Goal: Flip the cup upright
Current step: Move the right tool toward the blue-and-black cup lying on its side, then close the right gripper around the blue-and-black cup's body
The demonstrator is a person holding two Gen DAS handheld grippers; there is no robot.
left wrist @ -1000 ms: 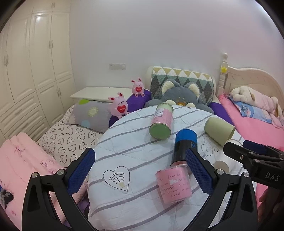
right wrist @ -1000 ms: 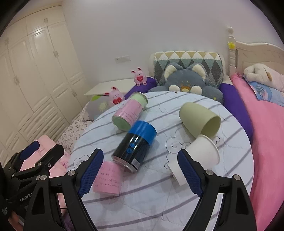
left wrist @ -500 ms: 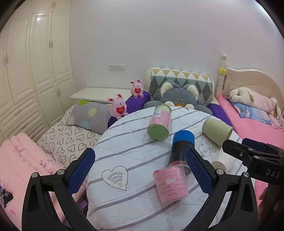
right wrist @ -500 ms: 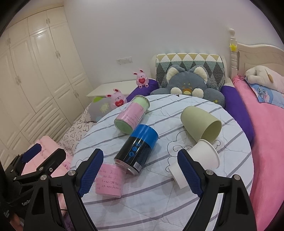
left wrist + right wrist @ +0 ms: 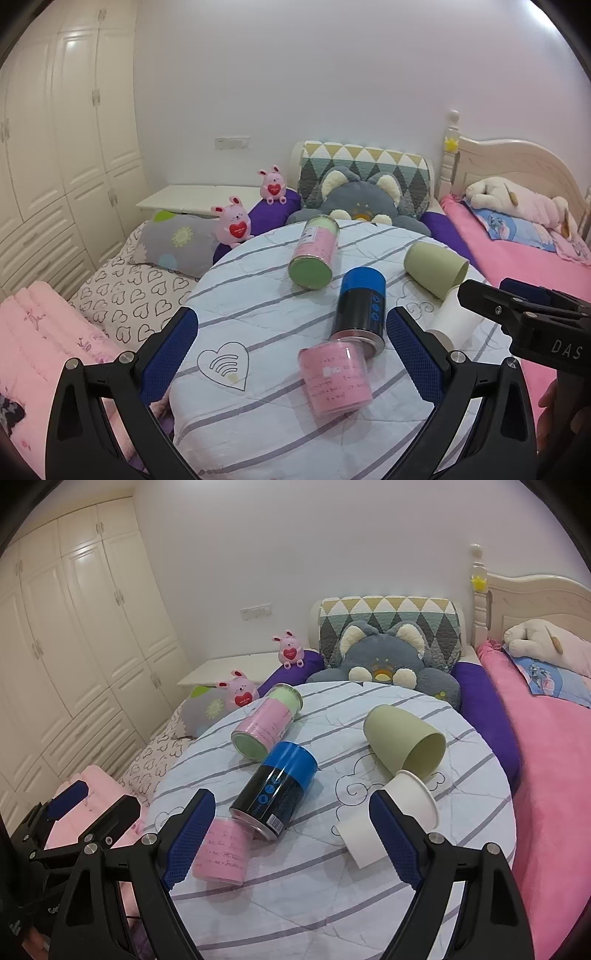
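Note:
Several cups and cans lie on their sides on a round table (image 5: 258, 306) (image 5: 461, 849) with a striped cloth. A green cup (image 5: 404, 744) (image 5: 434, 269) lies at the right, mouth toward me. A white paper cup (image 5: 384, 821) (image 5: 456, 321) lies just in front of it. A pink cup (image 5: 334, 380) (image 5: 221, 851) lies nearest. My left gripper (image 5: 291, 354) is open above the table's near edge, around the pink cup. My right gripper (image 5: 291, 834) is open, its right finger over the white cup.
A blue-and-black can (image 5: 362, 304) (image 5: 275, 792) and a pink-and-green can (image 5: 316, 251) (image 5: 266, 725) lie mid-table. Behind stand a grey cat cushion (image 5: 388, 664), pink bunny toys (image 5: 232, 225) and a bed (image 5: 554, 738) at right. White wardrobes (image 5: 55, 147) line the left wall.
Both grippers have drawn back and risen slightly; the table objects appear a bit farther off. Nothing on the table has moved.

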